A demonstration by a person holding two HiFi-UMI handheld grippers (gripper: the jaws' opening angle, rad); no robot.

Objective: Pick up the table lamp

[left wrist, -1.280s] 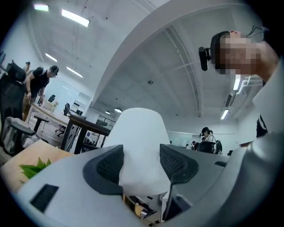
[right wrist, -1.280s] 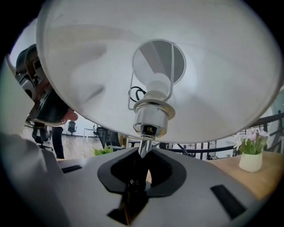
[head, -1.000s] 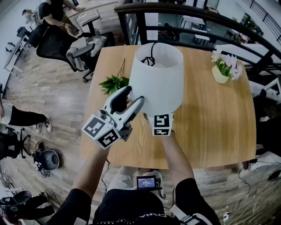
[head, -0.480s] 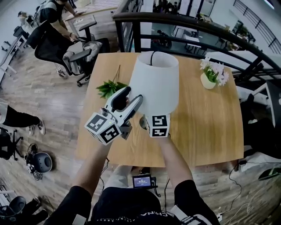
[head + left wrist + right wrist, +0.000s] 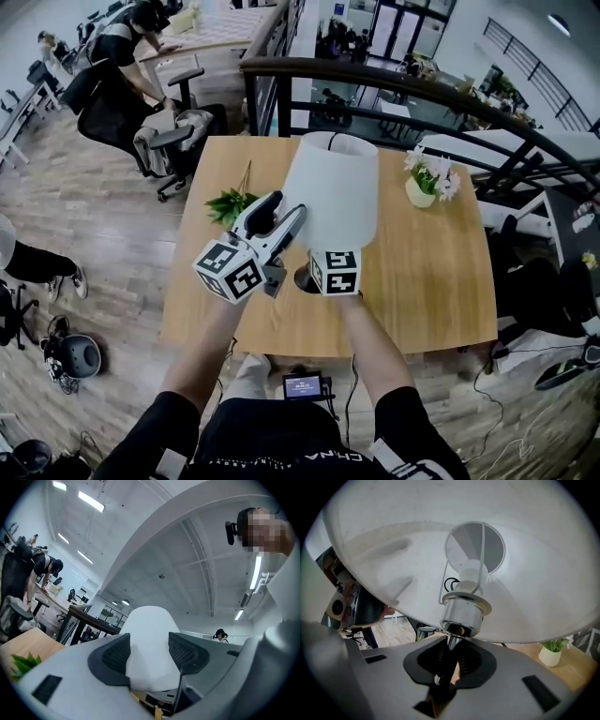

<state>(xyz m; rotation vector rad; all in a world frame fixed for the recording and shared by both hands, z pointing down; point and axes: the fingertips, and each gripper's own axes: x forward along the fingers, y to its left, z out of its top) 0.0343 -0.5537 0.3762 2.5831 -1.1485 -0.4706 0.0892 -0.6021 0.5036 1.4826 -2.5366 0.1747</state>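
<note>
The table lamp has a tall white shade (image 5: 333, 192) and a thin metal stem (image 5: 449, 651), and it hangs above the wooden table (image 5: 431, 281). My right gripper (image 5: 449, 662) is shut on the stem just below the chrome socket (image 5: 461, 611). In the head view only its marker cube (image 5: 336, 272) shows under the shade, next to the round lamp base (image 5: 302, 278). The bulb (image 5: 471, 571) shows inside the shade. My left gripper (image 5: 284, 208) is open at the shade's left side, and the shade (image 5: 147, 620) shows between its pads (image 5: 115, 656).
Green leaves (image 5: 230, 204) lie on the table's left part. A white pot of flowers (image 5: 427, 183) stands at the back right. A dark curved railing (image 5: 412, 89) runs behind the table. An office chair (image 5: 159, 141) and people are at the far left.
Both grippers and the lamp have risen. The table looks smaller and farther below, and the lamp base now shows beneath the shade.
</note>
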